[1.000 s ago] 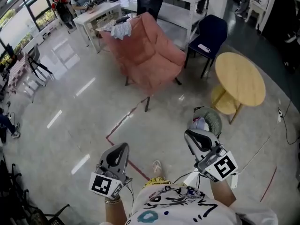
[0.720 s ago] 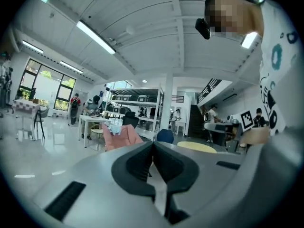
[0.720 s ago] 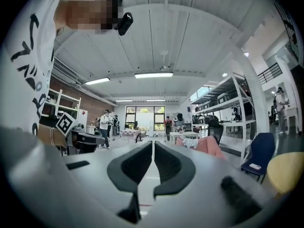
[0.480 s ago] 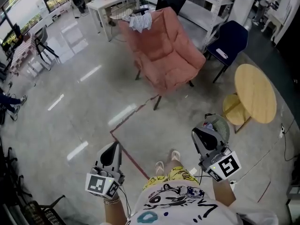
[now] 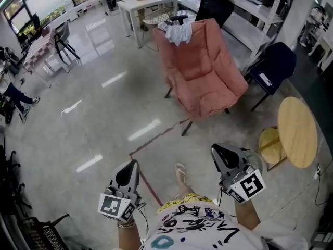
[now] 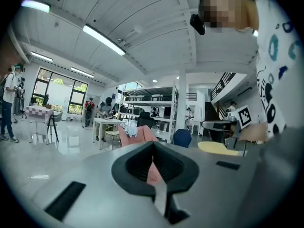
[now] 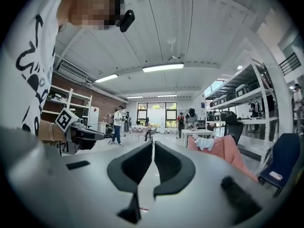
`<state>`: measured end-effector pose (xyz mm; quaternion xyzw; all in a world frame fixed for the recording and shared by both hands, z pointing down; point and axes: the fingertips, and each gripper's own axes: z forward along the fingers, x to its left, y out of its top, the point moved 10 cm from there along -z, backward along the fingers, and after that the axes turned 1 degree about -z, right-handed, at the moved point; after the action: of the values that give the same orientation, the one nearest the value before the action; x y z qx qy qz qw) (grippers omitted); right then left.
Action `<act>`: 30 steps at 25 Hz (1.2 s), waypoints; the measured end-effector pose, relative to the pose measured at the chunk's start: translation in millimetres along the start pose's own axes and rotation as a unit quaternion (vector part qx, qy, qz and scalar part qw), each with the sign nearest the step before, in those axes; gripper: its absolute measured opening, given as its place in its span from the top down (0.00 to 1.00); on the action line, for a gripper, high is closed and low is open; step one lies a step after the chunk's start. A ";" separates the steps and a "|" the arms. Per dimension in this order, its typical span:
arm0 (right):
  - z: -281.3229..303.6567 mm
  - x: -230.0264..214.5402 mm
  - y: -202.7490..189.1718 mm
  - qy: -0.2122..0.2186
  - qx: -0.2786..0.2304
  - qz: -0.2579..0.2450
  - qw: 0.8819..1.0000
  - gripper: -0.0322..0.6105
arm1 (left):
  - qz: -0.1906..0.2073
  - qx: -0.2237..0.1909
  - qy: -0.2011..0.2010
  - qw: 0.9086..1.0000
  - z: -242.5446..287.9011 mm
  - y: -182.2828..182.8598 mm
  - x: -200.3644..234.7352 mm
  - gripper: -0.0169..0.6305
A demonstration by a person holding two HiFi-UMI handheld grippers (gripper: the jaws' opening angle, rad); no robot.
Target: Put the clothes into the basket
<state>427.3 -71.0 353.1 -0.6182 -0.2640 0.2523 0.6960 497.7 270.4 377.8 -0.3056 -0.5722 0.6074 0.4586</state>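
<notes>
A light garment (image 5: 178, 32) lies draped over the top of the salmon armchair (image 5: 205, 74), far ahead of both grippers. It shows small in the left gripper view (image 6: 129, 129) and in the right gripper view (image 7: 204, 143). My left gripper (image 5: 127, 172) is held low over the bare floor, jaws together, holding nothing (image 6: 153, 146). My right gripper (image 5: 223, 155) is also shut and empty (image 7: 153, 146). Only a grey sliver of the basket (image 5: 255, 157) shows behind the right gripper.
A round wooden table (image 5: 297, 132) and yellow stool (image 5: 270, 142) stand at the right, with a dark blue chair (image 5: 273, 66) beyond. A white table (image 5: 140, 4) is behind the armchair. Red tape (image 5: 156, 139) marks the floor. My sandalled foot (image 5: 180, 172) is between the grippers.
The whole view has shifted as I walked: armchair and garment now sit farther right, and the basket has slid behind the right gripper. Both grippers stay shut.
</notes>
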 end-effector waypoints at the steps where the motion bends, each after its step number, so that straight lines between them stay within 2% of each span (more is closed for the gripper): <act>1: 12.6 -11.3 -1.7 0.002 0.003 0.002 1.000 0.90 | 0.002 -0.001 0.004 1.000 11.8 4.5 5.9 0.95; 7: 82.1 -78.1 7.7 0.020 -0.019 0.002 1.000 0.90 | 0.016 -0.018 0.041 0.999 84.9 39.2 41.8 0.95; 11: 109.5 -109.5 8.4 0.027 -0.028 0.004 0.999 0.90 | 0.009 -0.037 0.038 0.999 120.3 55.6 52.6 0.95; 15: 128.8 -137.3 0.9 0.030 -0.028 0.002 0.999 0.90 | 0.015 -0.031 0.040 0.999 150.9 60.1 59.6 0.95; 20: 148.4 -154.0 -9.2 0.038 -0.016 0.011 0.999 0.90 | 0.013 -0.029 0.050 0.998 168.1 59.6 68.0 0.95; 25: 173.1 -163.5 -12.1 0.047 -0.004 0.010 0.999 0.90 | 0.018 -0.002 0.045 0.999 181.0 56.6 85.4 0.95; 30: 209.9 -179.8 -8.9 0.046 -0.003 0.002 0.999 0.90 | 0.018 -0.009 0.042 0.999 211.7 63.9 118.3 0.95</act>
<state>153.0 -41.1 372.2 -0.6321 -0.2310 0.2241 0.7048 248.3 294.7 367.1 -0.3456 -0.5522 0.5968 0.4684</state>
